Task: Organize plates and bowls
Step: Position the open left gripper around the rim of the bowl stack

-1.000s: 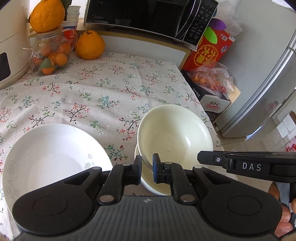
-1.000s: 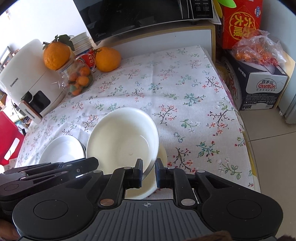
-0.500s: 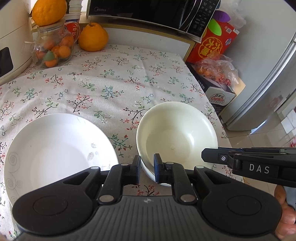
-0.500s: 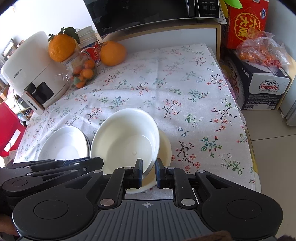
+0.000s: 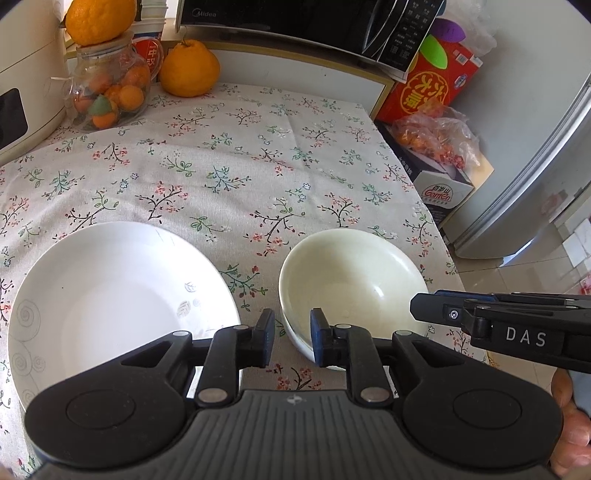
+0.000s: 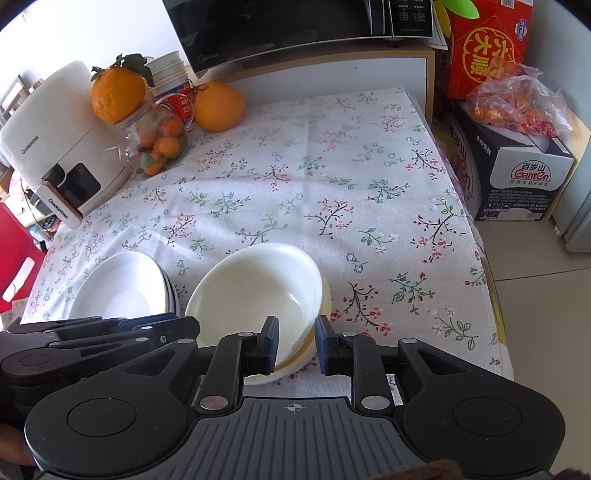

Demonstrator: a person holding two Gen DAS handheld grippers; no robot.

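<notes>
A cream bowl (image 5: 354,280) sits nested in another bowl on the floral tablecloth; in the right wrist view the stack (image 6: 258,295) shows a yellowish lower rim. A stack of white plates (image 5: 114,295) lies to its left, also in the right wrist view (image 6: 122,291). My left gripper (image 5: 291,339) is open, its jaws astride the bowl's near left rim without pinching it. My right gripper (image 6: 295,345) is open, its jaws astride the near right rim. Each gripper shows in the other's view.
At the table's back stand a white appliance (image 6: 48,147), a glass jar of small oranges (image 5: 107,92) with a large orange on top, another orange (image 5: 188,68) and a microwave (image 5: 303,22). Boxes (image 6: 517,170) and a fridge (image 5: 535,166) stand beyond the right table edge.
Both grippers have opened and let go of the top bowl, which has settled level into the lower bowl. Both grippers pulled back slightly.
</notes>
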